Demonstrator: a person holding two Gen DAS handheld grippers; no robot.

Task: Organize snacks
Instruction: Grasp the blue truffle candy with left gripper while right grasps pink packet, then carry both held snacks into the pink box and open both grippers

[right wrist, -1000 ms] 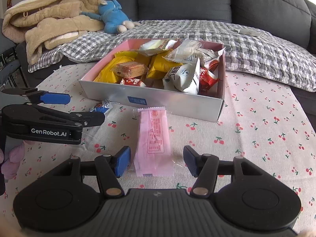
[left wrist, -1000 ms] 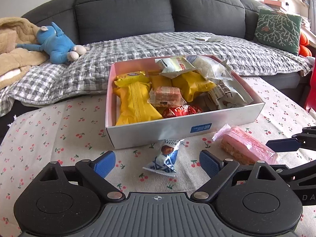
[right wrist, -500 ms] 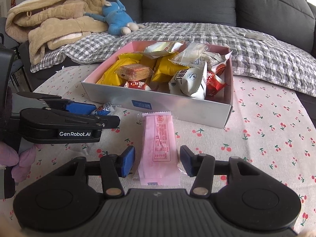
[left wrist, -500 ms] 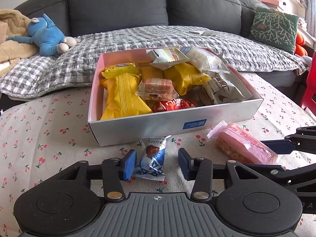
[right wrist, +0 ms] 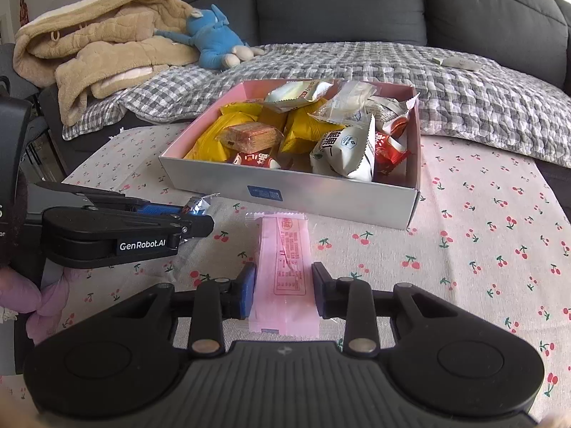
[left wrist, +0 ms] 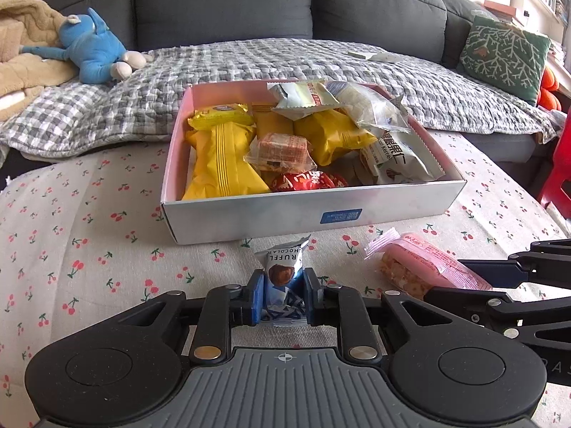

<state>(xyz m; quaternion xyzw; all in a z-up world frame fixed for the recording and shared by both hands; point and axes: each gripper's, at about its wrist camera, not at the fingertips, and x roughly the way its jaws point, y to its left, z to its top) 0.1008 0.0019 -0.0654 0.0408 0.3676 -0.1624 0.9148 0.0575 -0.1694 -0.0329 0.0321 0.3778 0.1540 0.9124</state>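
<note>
A small blue-and-white chocolate packet (left wrist: 285, 260) lies on the cherry-print cloth just in front of the snack box (left wrist: 303, 215). My left gripper (left wrist: 283, 296) is shut on its lower half. To its right lies a long pink wafer bar (left wrist: 424, 267), pointing at the box. My right gripper (right wrist: 283, 290) straddles the bar (right wrist: 285, 256); its jaws are closing and both pads touch the wrapper's sides. The box (right wrist: 321, 192) holds several yellow, white and red snack packets. In the right wrist view the left gripper (right wrist: 200, 215) reaches in from the left with the foil packet (right wrist: 198, 202) at its tip.
The table cloth (left wrist: 89, 249) runs left and right of the box. Behind the table stands a dark sofa with a checked blanket (left wrist: 285, 60), a blue plush toy (left wrist: 89, 50), a beige throw (right wrist: 100, 53) and a green cushion (left wrist: 503, 53). A red stool (left wrist: 558, 174) stands at the right edge.
The left jaws have closed from wide open onto the chocolate packet. The right jaws have narrowed around the pink bar until the pads reach its wrapper. Neither hand has shifted.
</note>
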